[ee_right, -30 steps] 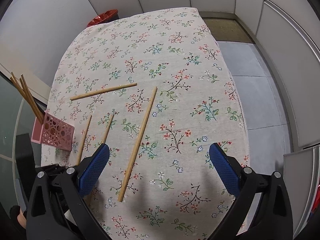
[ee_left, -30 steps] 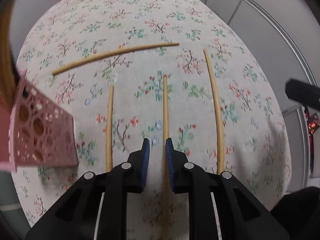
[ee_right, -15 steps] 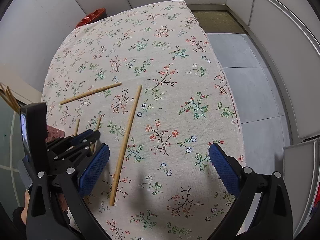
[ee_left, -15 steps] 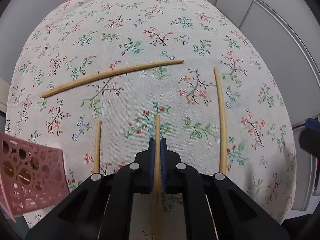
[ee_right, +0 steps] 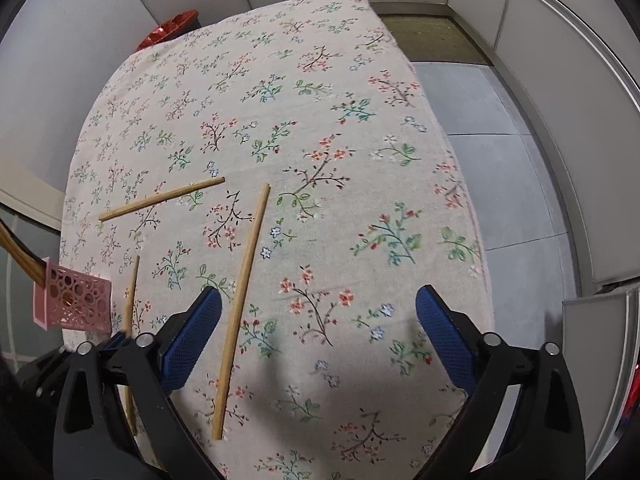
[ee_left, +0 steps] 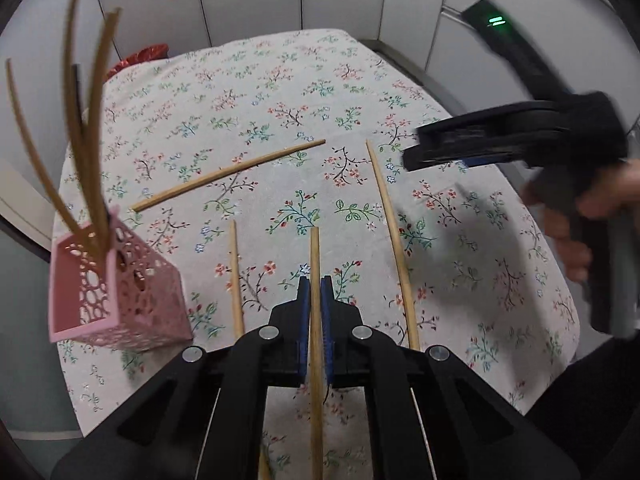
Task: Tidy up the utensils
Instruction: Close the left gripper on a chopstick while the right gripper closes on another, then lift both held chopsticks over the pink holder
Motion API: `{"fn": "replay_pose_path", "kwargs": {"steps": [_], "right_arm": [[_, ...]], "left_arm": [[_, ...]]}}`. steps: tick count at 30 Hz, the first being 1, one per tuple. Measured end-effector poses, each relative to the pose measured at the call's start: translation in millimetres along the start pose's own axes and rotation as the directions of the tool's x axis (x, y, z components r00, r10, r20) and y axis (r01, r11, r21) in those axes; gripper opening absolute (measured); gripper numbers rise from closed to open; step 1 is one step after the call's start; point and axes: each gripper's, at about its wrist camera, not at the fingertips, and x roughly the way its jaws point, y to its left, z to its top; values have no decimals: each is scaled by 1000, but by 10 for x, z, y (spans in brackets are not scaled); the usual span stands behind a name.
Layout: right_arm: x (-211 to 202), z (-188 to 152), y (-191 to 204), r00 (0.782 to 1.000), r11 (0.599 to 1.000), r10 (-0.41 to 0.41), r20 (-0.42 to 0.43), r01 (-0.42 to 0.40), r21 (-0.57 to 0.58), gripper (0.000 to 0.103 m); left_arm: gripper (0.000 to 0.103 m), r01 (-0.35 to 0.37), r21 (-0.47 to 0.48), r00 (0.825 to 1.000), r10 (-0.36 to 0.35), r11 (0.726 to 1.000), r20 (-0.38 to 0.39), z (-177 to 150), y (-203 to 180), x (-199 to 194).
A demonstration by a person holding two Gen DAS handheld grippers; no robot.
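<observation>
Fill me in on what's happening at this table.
Chopsticks are being sorted into the pink holder, which already has several standing in it. The left gripper is shut on one chopstick. The right gripper is open and holds nothing. Three loose chopsticks lie on the floral tablecloth.

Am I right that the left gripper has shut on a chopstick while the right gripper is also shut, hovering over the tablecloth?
Not quite. The left gripper is shut on a chopstick, but the right gripper is wide open, its blue pads far apart over the tablecloth and holding nothing. The right wrist view shows this.
</observation>
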Motion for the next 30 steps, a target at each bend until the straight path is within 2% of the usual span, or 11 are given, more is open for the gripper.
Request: {"fn": "replay_pose_path", "kwargs": {"steps": [3,8,16,18,21,22,23,26,30], "right_arm": [[146,88,98,1000,1000,0,-13,0,-4,80],[422,196,200,999,999,0,-51,2,33,58],[552,244,358,997,997,-73,-34,73,-6,49],[561,236,405,993,993,-117,-16,117,-34,44],[565,198,477,984,979,-180,13,181,-98,29],[563,191,484,985,978,-172,19,173,-113,16],[561,183,497,985,978,-169,21,170,-122,11],[528,148,466,989,982,-149,22,151,-110,5],[328,66,398,993,989,-108,44,111,-94,5]], "left_arm": [[5,6,10,999,-6,1000,35,-51,24,-162],[5,21,5,998,-21,1000,63,-77,104,-314],[5,18,4,996,-18,1000,82,-125,186,-428],[6,17,3,996,-18,1000,87,-131,203,-447],[5,15,-8,995,-14,1000,102,-137,235,-514],[5,14,-10,994,-13,1000,109,-140,241,-540],[6,9,-11,993,-8,1000,121,-144,244,-575],[5,-6,-9,989,7,1000,151,-153,250,-653],[5,-10,-11,983,12,1000,183,-163,278,-769]]}}
